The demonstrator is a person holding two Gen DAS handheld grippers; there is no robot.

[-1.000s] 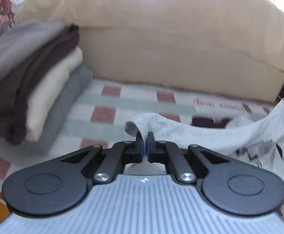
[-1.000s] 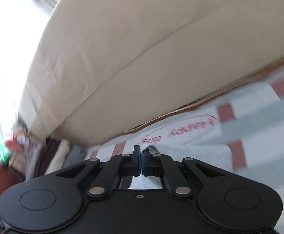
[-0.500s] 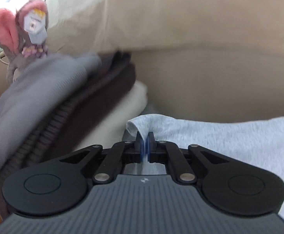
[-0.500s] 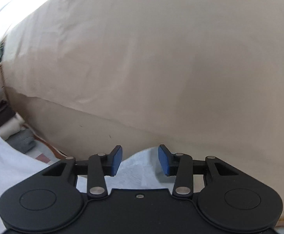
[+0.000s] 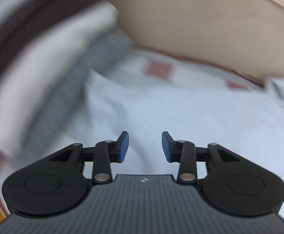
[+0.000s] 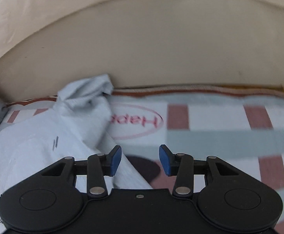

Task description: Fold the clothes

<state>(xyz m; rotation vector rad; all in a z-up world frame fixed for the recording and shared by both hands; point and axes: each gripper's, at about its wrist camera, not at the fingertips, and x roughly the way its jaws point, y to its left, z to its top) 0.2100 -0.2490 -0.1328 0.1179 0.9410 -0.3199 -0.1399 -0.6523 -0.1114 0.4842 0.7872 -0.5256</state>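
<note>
Beige upholstery (image 6: pixel 161 54) rises behind a checked blanket (image 6: pixel 219 136) of pale grey bands and dull red squares, with a pink oval print partly covered; a stack of folded clothes (image 5: pixel 44 62), blurred, sits at the left of the left wrist view.

On that blanket lies the light grey garment (image 5: pixel 171 113), spread fairly flat under the left tongs (image 5: pixel 145 146) and bunched into a crumpled peak near the upholstery in the right wrist view (image 6: pixel 83 97). It looks like thin, soft jersey: light, limp, likely to sag and drag rather than keep a crease; best taken by a pinch at a corner or hem edge, both sides together, so it hangs evenly.

Left tongs have just been opening, blue pads apart over the cloth with nothing pinched between them; right tongs (image 6: pixel 140 160) have also just opened, standing partly apart and empty, the garment's edge beneath the left-hand pad but not gripped.
</note>
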